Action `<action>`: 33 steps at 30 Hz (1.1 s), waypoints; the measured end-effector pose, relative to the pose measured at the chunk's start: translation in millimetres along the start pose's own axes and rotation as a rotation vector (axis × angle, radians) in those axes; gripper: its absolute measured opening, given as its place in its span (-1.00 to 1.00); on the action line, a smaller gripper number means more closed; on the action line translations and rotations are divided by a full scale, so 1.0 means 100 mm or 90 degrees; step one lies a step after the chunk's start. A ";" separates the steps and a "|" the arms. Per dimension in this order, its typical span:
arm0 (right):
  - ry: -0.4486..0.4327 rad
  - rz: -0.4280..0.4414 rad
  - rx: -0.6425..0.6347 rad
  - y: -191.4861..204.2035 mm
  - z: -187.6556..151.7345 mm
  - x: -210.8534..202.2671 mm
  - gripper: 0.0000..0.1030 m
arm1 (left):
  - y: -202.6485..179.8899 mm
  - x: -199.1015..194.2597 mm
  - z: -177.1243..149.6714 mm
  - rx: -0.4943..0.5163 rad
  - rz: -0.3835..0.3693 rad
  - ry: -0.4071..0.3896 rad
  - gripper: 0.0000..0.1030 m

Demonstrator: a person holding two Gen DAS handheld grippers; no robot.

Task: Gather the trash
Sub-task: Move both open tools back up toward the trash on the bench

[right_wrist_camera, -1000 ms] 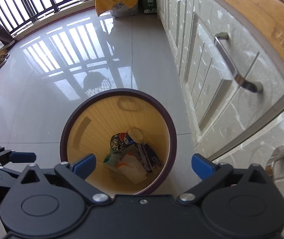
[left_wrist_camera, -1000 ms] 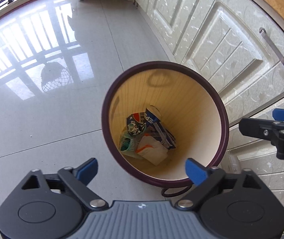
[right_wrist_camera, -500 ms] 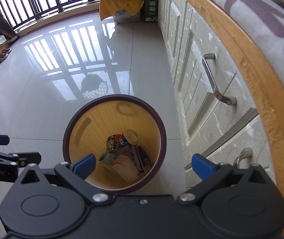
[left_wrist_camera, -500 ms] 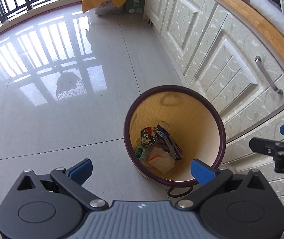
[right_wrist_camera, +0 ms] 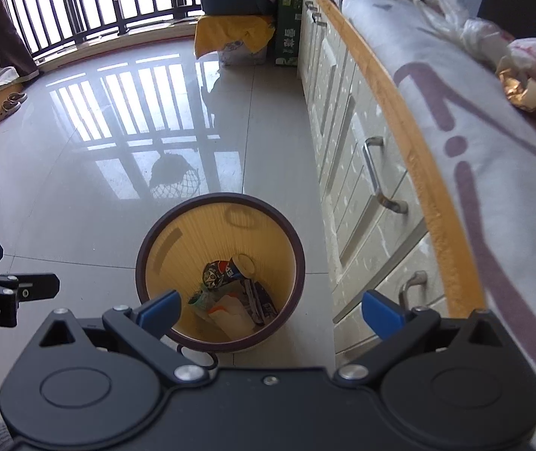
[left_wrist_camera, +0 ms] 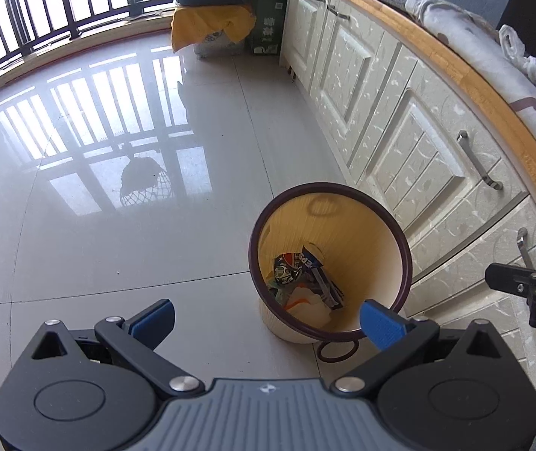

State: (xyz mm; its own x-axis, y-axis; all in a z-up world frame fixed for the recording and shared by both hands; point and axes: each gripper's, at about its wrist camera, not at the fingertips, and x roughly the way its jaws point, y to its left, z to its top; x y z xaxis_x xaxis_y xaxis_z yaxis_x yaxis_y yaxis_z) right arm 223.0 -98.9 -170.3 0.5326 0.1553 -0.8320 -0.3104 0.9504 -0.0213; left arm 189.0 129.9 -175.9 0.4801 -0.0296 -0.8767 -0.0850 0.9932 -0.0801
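Note:
A cream waste bin with a dark purple rim stands on the tiled floor beside the cabinets. Crumpled wrappers and a white paper scrap lie at its bottom. My left gripper hangs open above and in front of the bin, holding nothing. My right gripper is open too and holds nothing, high over the bin. On the covered counter lie a gold and brown snack wrapper and crumpled plastic bags.
Cream cabinets with metal handles run along the right under a wooden counter edge. A small dark ring lies on the floor by the bin. A green box and yellow-draped boxes stand at the far end by the balcony railing.
Both grippers have risen and pulled back from the bin, so it looks smaller and the counter top with its cloth and wrapper has come into view. Both stay open.

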 end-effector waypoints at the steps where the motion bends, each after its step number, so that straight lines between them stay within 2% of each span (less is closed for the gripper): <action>1: -0.004 0.000 0.000 0.00 -0.02 -0.06 1.00 | 0.00 -0.04 -0.01 -0.003 -0.002 -0.003 1.00; 15: -0.063 -0.031 0.013 -0.06 -0.24 -0.79 1.00 | -0.09 -0.77 -0.22 -0.009 -0.017 -0.088 1.00; 33: -0.158 -0.086 0.061 -0.52 -0.60 -1.62 1.00 | -0.51 -1.37 -0.39 0.004 -0.036 -0.184 1.00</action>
State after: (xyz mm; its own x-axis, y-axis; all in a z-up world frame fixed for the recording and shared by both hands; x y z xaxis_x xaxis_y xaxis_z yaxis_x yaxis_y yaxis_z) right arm 105.9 -190.0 -67.0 0.7435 0.0751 -0.6644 -0.1537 0.9863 -0.0605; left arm 93.3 78.8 -70.0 0.7126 -0.0523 -0.6996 -0.0460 0.9916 -0.1210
